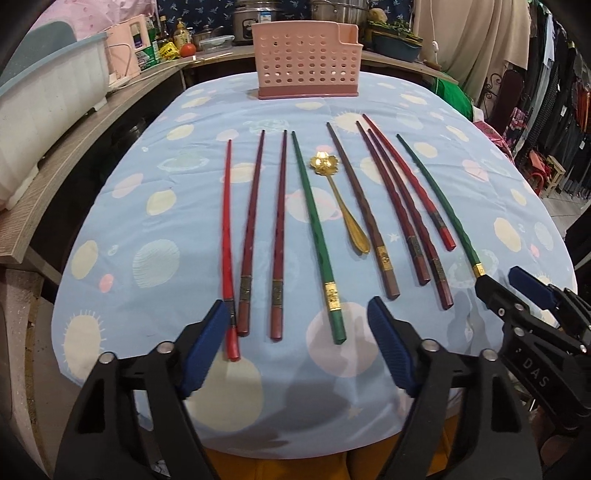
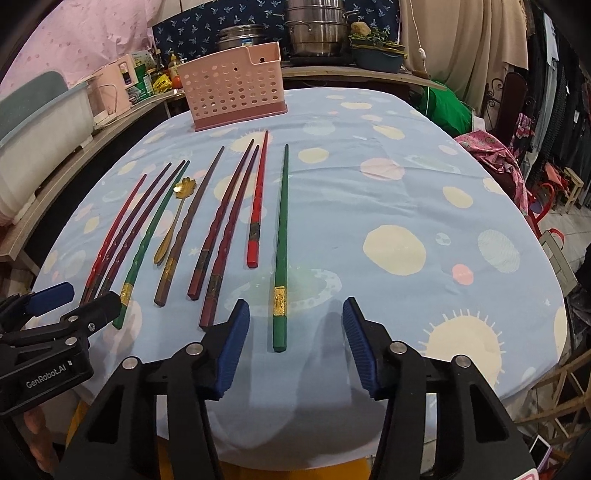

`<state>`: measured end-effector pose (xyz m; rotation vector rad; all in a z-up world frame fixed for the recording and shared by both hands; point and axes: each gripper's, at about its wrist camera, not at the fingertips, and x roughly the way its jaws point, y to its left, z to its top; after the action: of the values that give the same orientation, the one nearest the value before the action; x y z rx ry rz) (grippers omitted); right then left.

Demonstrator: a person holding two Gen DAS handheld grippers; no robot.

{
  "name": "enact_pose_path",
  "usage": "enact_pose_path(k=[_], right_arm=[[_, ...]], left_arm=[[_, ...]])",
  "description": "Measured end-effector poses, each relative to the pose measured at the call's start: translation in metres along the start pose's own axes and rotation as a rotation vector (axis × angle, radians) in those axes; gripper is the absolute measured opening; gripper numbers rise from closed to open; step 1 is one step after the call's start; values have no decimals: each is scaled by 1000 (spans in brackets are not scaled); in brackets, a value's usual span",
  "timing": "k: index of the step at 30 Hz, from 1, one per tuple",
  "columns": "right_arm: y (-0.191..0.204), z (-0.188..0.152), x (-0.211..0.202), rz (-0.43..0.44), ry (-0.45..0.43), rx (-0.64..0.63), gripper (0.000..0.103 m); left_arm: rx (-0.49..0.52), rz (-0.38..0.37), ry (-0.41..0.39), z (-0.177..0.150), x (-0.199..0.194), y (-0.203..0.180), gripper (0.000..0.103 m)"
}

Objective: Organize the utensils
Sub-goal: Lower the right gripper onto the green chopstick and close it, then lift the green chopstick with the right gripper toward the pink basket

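Note:
Several chopsticks lie side by side on the blue tablecloth [image 1: 184, 206]: red, dark red, brown and green ones. A gold spoon [image 1: 341, 201] with a flower-shaped bowl lies among them, also in the right wrist view [image 2: 173, 221]. A pink perforated utensil holder [image 1: 306, 61] stands at the table's far edge, also in the right wrist view [image 2: 236, 92]. My left gripper [image 1: 301, 350] is open above the near ends of the left chopsticks. My right gripper [image 2: 295, 343] is open around the near end of a green chopstick [image 2: 281, 243]; it also shows in the left wrist view [image 1: 506, 288].
A wooden counter [image 1: 74, 147] runs along the left with a white bin [image 1: 40, 110], bottles and a pink box. Metal pots [image 2: 317, 29] stand behind the holder. Clothes hang at the right [image 1: 561, 110]. The table's near edge is just below the grippers.

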<state>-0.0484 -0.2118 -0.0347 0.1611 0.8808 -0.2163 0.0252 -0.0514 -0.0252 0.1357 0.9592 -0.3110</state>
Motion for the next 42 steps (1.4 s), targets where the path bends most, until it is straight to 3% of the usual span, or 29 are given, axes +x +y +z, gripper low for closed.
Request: enact_pose_path(k=[12,17,23,38,39,41,42], right_arm=[[1,0,5,9,-1,-13,32],[8,-2,6,-2,-16,-50,29],[12,-3,6,16,-25,-72,7],[3,1,-9,53,-28,-21,7],[2,0,-7,60,-21,-15,7],[1,-1,-6,67,-11,-5,7],[1,-1,-5,67,-9,-4,7]], left_arm=[[-1,-9,19,1,16,-6,46],[1,-24,10,1,14,-5,16],[3,-40,12,0,13,-6,14],[-28,-65,17,-6,0,7,15],[-32,-66,23,-7,3,8,16],[-48,-46,17,-10,3,13,36],[-56,-45,0,-10,-1,16,39]])
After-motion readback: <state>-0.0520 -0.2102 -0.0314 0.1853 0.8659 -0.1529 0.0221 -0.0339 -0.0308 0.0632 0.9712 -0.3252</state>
